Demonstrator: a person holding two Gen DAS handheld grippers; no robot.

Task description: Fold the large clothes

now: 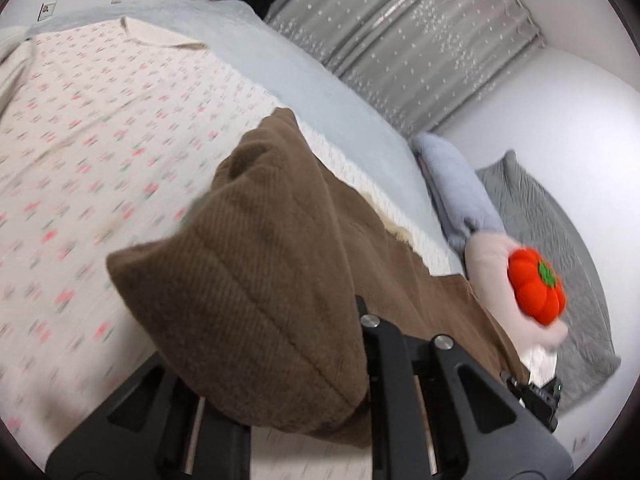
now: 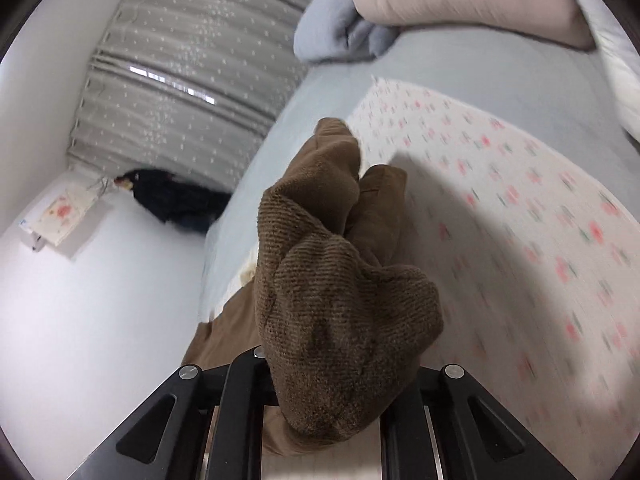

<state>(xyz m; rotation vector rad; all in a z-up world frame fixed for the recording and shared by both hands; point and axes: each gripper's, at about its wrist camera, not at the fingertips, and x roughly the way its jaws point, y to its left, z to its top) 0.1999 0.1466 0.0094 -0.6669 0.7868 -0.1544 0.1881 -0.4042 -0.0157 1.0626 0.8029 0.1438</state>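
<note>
Two grippers seen, each pinching the same brown corduroy garment (image 1: 256, 280). Left gripper (image 1: 360, 400) pressed together on a thick fold of that cloth; right gripper (image 2: 332, 408) likewise clamped on a bunched handful. Fingertips of both buried under the fabric, so hard to make out.

Garment lifted at both held parts, with the rest trailing down onto the floral sheet (image 1: 100, 140). Sheet white with small pink and green marks, spread flat on a bed, much blurred. Pale blue-grey blanket (image 1: 320, 92) lying along the far side of the floral sheet, between it and the wall. Grey curtain (image 1: 420, 40) with small white dots hanging behind the blanket, folds running across the whole window. Beyond the end of the floral sheet, a light blue cushion (image 1: 456, 184), a pale pink pillow (image 1: 492, 264) and an orange pumpkin-shaped soft toy (image 1: 536, 288) resting on the pillow. Grey quilted cover (image 1: 560, 240) just behind those.

White wall (image 2: 80, 320) around, with two small wall plates (image 1: 47, 10) past the far corner of the sheet. Dark clothing (image 2: 176, 200) heaped beside the blanket near the curtain, details not readable. Small printed item (image 2: 60, 216) on the wall close to it, too blurred to name. Lower end of the garment cut off by the gripper bodies.
</note>
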